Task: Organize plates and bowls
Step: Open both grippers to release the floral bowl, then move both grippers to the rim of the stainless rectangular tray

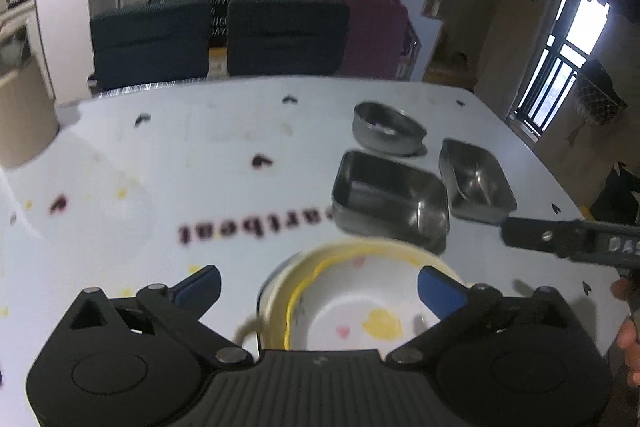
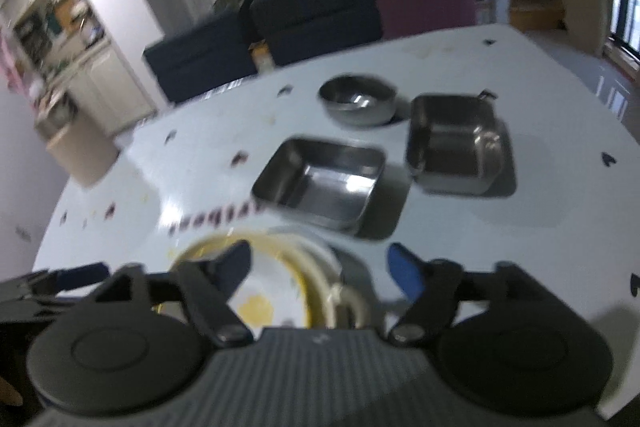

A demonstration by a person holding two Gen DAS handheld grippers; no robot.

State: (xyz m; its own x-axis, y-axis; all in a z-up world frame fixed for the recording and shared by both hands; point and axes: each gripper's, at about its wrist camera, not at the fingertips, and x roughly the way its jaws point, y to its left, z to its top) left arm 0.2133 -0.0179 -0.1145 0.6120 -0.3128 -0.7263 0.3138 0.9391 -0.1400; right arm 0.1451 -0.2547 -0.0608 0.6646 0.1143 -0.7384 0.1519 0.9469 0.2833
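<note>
Bowls [image 1: 352,307] with yellow rims, nested white ones, sit nearest on the table [image 1: 200,155], directly under the left gripper [image 1: 320,287], whose jaws stand wide open astride the rims and hold nothing; the right gripper [image 2: 320,269], also wide open and empty, hangs just beside, the stack under its left jaw. Beyond lie two square steel trays, one close [image 2: 320,179], one further right [image 2: 456,143], with a round steel bowl [image 2: 358,103] farthest. Left looks better placed.
</note>
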